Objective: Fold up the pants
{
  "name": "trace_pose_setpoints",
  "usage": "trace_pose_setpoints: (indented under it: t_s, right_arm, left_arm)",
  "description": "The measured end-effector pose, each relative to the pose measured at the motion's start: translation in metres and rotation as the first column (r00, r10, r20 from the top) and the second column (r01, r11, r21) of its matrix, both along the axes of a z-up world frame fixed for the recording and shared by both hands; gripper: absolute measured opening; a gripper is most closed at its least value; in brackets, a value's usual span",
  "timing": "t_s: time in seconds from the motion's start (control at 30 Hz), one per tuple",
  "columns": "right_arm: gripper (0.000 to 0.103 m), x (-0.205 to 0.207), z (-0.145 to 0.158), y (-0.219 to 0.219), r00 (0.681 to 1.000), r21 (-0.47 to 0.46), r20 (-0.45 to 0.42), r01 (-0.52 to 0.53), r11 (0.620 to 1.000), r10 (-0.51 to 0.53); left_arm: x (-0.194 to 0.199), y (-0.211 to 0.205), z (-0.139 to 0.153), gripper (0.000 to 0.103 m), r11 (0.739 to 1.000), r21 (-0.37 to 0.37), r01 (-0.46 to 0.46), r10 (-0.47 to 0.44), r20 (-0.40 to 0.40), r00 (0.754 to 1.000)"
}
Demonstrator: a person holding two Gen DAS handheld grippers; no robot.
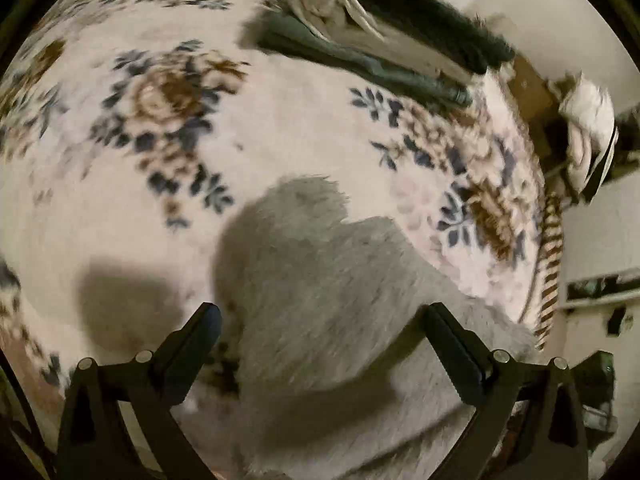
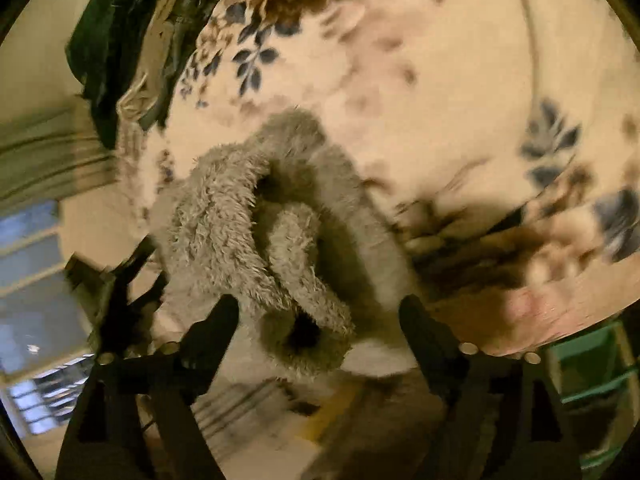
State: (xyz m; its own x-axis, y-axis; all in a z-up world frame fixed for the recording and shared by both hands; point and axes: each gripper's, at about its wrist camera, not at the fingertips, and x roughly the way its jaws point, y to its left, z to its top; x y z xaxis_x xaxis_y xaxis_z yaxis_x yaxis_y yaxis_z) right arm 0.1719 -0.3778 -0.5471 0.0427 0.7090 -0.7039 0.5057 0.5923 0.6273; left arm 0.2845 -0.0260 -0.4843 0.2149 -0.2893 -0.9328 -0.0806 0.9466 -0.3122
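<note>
Grey fuzzy pants [image 1: 320,264] lie on a floral blanket [image 1: 168,92] in the left wrist view. They spread from the middle of the picture down between my fingers. My left gripper [image 1: 320,312] hovers open above them, pads clear of the fabric. In the right wrist view the pants [image 2: 248,208] sit bunched in thick loops near the blanket's edge [image 2: 440,80]. One rolled end reaches between the fingers of my right gripper [image 2: 318,306]. That gripper stands open, with neither pad pressing on the cloth.
A stack of folded clothes [image 1: 360,44], dark green, white and black, lies at the far side of the blanket, seen also as a dark pile [image 2: 116,40]. A white bundle [image 1: 588,128] sits beyond the bed's edge. A green crate [image 2: 592,376] stands low at the right.
</note>
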Motion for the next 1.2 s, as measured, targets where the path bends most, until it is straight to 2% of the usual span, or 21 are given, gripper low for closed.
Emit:
trace_pose_setpoints:
  t_s: [0.1,0.13,0.17,0.2,0.3,0.33,0.4,0.43,0.47,0.57,0.67,0.73,0.8,0.83,0.87,0.9,0.97,1.0,1.03,1.13,1.2]
  right_arm:
    - [0.084,-0.001,-0.026,0.021,0.998,0.064,-0.044,-0.031,0.997,0.034]
    - [0.068,-0.004,-0.035,0.026,0.997,0.066,-0.062,-0.041,0.997,0.045]
    - [0.029,-0.009,-0.042,0.035,0.995,0.064,-0.068,-0.063,0.996,0.068]
    - [0.02,-0.011,-0.043,0.041,0.991,0.027,-0.084,-0.099,0.995,0.101]
    - [0.02,-0.031,-0.044,0.023,0.983,-0.099,-0.131,-0.139,0.985,0.126]
    - [0.026,-0.036,-0.05,0.017,0.978,-0.11,-0.161,-0.15,0.982,0.132]
    - [0.044,-0.042,-0.062,0.008,0.964,-0.076,-0.219,-0.173,0.982,0.153]
    - [0.058,-0.04,-0.06,0.006,0.963,-0.025,-0.218,-0.17,0.985,0.161]
    - [0.069,-0.036,-0.049,0.004,0.967,0.011,-0.193,-0.166,0.986,0.165]
    - [0.078,-0.011,0.002,-0.005,0.989,-0.029,-0.029,-0.149,0.988,0.148]
    - [0.085,0.022,0.029,-0.004,0.99,-0.021,0.096,-0.106,0.994,0.108]
    - [0.085,0.048,0.027,0.007,0.98,-0.037,0.133,-0.146,0.989,0.15]
    - [0.085,0.078,0.002,0.029,0.969,-0.093,0.112,-0.21,0.973,0.22]
    - [0.067,0.087,-0.014,0.042,0.967,-0.053,0.082,-0.239,0.97,0.243]
    - [0.024,0.098,-0.022,0.048,0.968,-0.043,0.052,-0.245,0.969,0.247]
    - [0.027,0.101,-0.027,0.051,0.969,-0.039,0.04,-0.241,0.97,0.242]
    - [0.025,0.104,-0.015,0.045,0.971,-0.121,0.085,-0.211,0.97,0.222]
    - [0.025,0.099,-0.004,0.035,0.973,-0.155,0.113,-0.184,0.971,0.203]
    - [0.025,0.098,0.002,0.028,0.975,-0.179,0.134,-0.155,0.972,0.18]
    - [0.024,0.104,-0.008,0.013,0.985,-0.212,0.124,-0.089,0.973,0.117]
    - [0.025,0.11,-0.034,0.012,0.99,-0.209,0.076,-0.099,0.973,0.117]
  left_arm:
    - [0.013,-0.01,-0.016,0.103,0.999,0.019,0.051,-0.05,-0.04,0.998]
    - [0.017,-0.012,-0.022,0.103,0.997,0.027,0.067,-0.066,-0.052,0.996]
    - [0.019,-0.011,-0.027,0.103,0.997,0.035,0.068,-0.065,-0.064,0.996]
    - [0.021,-0.008,-0.032,0.103,0.997,0.043,0.064,-0.06,-0.078,0.995]
    - [0.027,0.004,-0.056,0.103,0.997,0.058,0.052,-0.044,-0.134,0.99]
    - [0.027,0.007,-0.063,0.103,0.998,0.032,0.046,-0.04,-0.163,0.986]
    - [0.023,0.007,-0.06,0.103,0.999,-0.006,0.035,-0.035,-0.177,0.984]
    - [0.018,0.006,-0.052,0.103,0.999,-0.008,0.045,-0.046,-0.167,0.985]
    - [0.015,0.005,-0.045,0.103,0.999,-0.012,0.052,-0.054,-0.156,0.986]
    - [0.003,0.008,-0.019,0.103,0.998,-0.044,0.05,-0.054,-0.112,0.992]
    - [0.002,0.018,-0.006,0.103,0.998,-0.061,0.016,-0.021,-0.08,0.997]
    - [0.01,0.025,-0.008,0.103,0.998,-0.068,-0.014,0.009,-0.07,0.998]
    - [0.024,0.033,-0.021,0.103,0.993,-0.107,-0.051,0.042,-0.085,0.995]
    - [0.029,0.036,-0.027,0.103,0.991,-0.123,-0.056,0.044,-0.099,0.994]
    - [0.035,0.036,-0.037,0.103,0.989,-0.139,-0.05,0.033,-0.124,0.992]
    - [0.04,0.035,-0.045,0.097,0.987,-0.158,-0.042,0.02,-0.136,0.991]
    - [0.046,0.031,-0.053,0.07,0.986,-0.169,-0.003,-0.02,-0.137,0.99]
    - [0.046,0.032,-0.054,0.049,0.984,-0.176,0.007,-0.032,-0.134,0.99]
    - [0.047,0.036,-0.055,0.041,0.98,-0.199,0.004,-0.031,-0.135,0.99]
    - [0.054,0.055,-0.071,0.038,0.942,-0.314,-0.118,0.056,-0.198,0.979]
    - [0.054,0.074,-0.098,0.039,0.873,-0.398,-0.282,0.152,-0.327,0.933]
